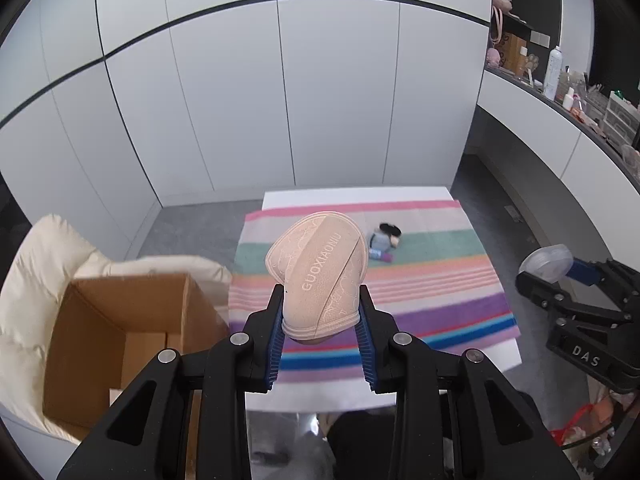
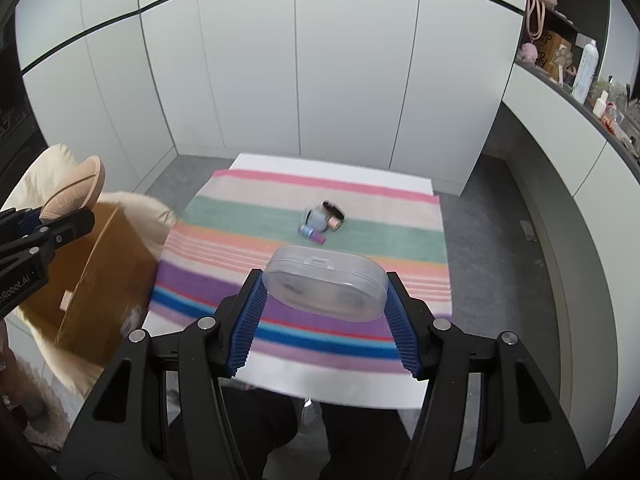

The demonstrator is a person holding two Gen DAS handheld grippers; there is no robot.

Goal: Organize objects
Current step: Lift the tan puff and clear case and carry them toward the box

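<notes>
**Both hands loaded, box to the left**

A striped cloth [image 2: 304, 216] covers the desk before white cabinets. The left gripper [image 1: 322, 316] clamps a pink pad [image 1: 320, 264]; the right gripper [image 2: 324, 300] holds a clear case [image 2: 326, 286] by its ends. The open box [image 1: 120, 320] lies left, nearer the left hand.

Home rm: white closets [image 2: 280, 60], cluttered shelf [image 2: 560, 48], striped towel [image 2: 400, 216].
</notes>
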